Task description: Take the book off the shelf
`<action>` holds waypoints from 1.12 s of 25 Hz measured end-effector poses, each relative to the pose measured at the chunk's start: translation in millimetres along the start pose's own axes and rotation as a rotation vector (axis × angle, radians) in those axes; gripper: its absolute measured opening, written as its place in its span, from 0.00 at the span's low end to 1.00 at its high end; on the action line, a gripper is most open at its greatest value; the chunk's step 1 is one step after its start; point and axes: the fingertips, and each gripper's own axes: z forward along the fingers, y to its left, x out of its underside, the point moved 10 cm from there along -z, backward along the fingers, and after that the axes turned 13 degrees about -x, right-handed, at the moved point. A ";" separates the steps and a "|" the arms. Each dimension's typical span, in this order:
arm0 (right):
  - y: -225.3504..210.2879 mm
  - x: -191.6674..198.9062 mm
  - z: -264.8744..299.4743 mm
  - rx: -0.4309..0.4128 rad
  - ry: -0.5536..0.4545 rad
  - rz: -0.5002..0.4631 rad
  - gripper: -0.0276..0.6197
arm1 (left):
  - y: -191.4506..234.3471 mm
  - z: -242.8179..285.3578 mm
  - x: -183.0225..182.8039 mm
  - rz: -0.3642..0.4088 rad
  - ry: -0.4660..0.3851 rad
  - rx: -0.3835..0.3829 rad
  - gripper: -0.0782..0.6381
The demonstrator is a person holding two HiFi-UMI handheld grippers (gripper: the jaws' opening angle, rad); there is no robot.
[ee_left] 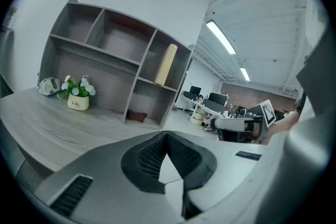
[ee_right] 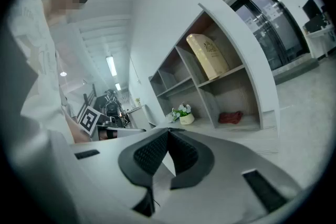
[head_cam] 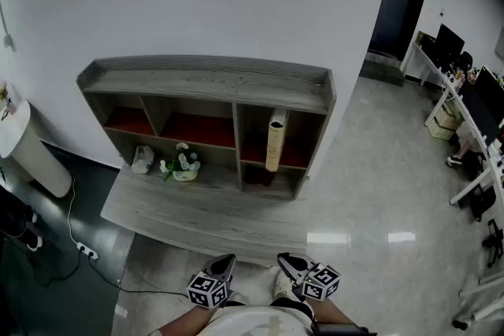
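Observation:
A tall cream book [head_cam: 276,139] stands upright in the upper right compartment of the grey wooden shelf unit [head_cam: 206,83] against the white wall. The left gripper view shows the book [ee_left: 166,64] leaning slightly, and so does the right gripper view, where the book [ee_right: 208,56] is higher up. My left gripper [head_cam: 223,267] and right gripper [head_cam: 287,264] are low at the picture's bottom, close to the person's body and well short of the shelf. Both are shut with nothing between the jaws, their tips touching: left gripper [ee_left: 167,136], right gripper [ee_right: 168,134].
A small pot of flowers [head_cam: 183,165] and a pale little object [head_cam: 142,159] sit on the shelf's broad base board [head_cam: 213,220]. A dark red thing [head_cam: 258,174] lies in the lower right compartment. Office desks with monitors [head_cam: 472,106] stand at the right, and a power strip [head_cam: 85,251] lies on the floor at the left.

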 end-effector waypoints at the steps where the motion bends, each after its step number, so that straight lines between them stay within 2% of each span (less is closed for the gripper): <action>1: 5.7 3.4 1.4 0.008 -0.004 -0.003 0.05 | 3.1 -4.9 2.0 0.006 0.002 0.007 0.11; 10: 41.7 27.8 7.0 0.067 -0.036 -0.010 0.05 | 25.5 -31.1 12.9 0.041 0.009 0.050 0.11; 28: 61.7 38.2 9.8 0.192 -0.054 -0.016 0.05 | 39.2 -46.0 10.4 0.061 -0.018 0.103 0.11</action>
